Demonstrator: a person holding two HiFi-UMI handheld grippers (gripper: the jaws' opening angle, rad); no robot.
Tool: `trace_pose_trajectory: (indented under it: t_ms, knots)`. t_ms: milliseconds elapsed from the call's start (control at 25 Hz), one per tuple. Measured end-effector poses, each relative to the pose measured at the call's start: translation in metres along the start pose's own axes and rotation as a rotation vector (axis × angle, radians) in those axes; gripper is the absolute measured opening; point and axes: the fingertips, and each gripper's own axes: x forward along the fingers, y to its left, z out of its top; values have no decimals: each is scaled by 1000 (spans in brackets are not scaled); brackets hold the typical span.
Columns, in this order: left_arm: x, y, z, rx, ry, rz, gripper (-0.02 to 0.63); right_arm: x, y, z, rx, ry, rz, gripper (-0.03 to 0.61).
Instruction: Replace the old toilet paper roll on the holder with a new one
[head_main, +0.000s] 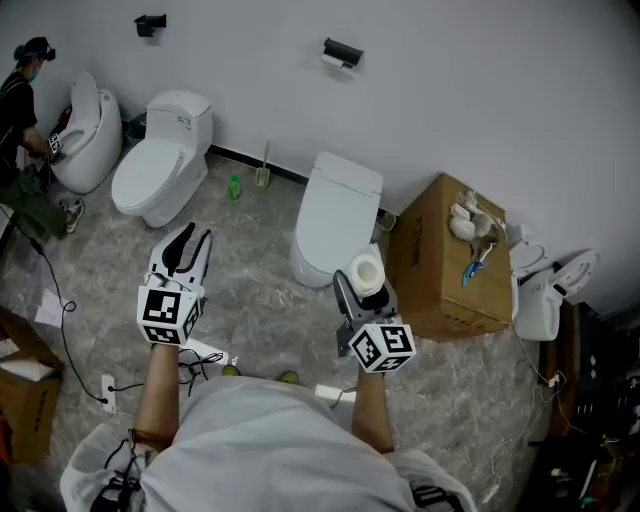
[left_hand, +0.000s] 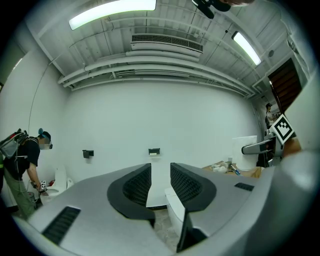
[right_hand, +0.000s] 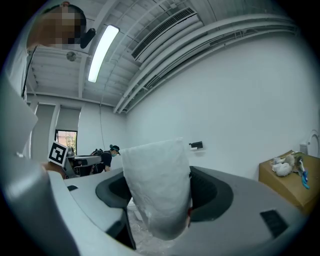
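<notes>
1. The right hand-held gripper (head_main: 365, 292) is clamped on the new white toilet paper roll (head_main: 368, 270). It carries the roll upright, hollow core up, out in front of the person's body.
2. The left hand-held gripper (head_main: 192, 238) is released, its jaws apart. Its own view shows only wall and toilet through the gap, so it is free for work.
3. The target is the small black wall-mounted paper holder (head_main: 343, 50), high on the white wall above the white closed-lid toilet (head_main: 338, 210) and well apart from both grippers. A bit of white hangs at it, probably the old roll. It is too small from here to tell whether that is a bare core or has paper left.
4. A second black wall fixture (head_main: 150, 23) sits further left with nothing white on it. I'd ignore that one.
5. The step in hand looks like the approach. The toilet sits right beneath the holder and the brown cardboard box (head_main: 440, 265) crowds its right side, so coming in from the toilet's open left flank should give the cleanest reach.
6. Lead with the empty left gripper, and get the old roll off before the new one goes anywhere near.
7. Keep the right gripper's squeeze light. That soft roll will likely crush, and a flattened core won't slide onto the holder's bar.
8. Hold the new roll back and clear while the left works. A bump against the wall or toilet lid could knock it loose.
</notes>
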Motion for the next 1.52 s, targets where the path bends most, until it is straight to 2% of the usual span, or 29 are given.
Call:
trace_pose_trajectory:
  t_ms: [400,800,1120,1520]
  knots:
    - [-10,26,-19,-21,11,-41,129,6,32,-18,12,-1,-26,325]
    - [25,34,-27,-13,32,-51,129,47,15,-22,21,-7,-12,327]
    - [92,55,-37,-7,62,-30,129,110,-25,-26,40,22,0,327]
    - [223,64,-61,-12,114,-60,129,199,-112,-32,64,61,-39,327]
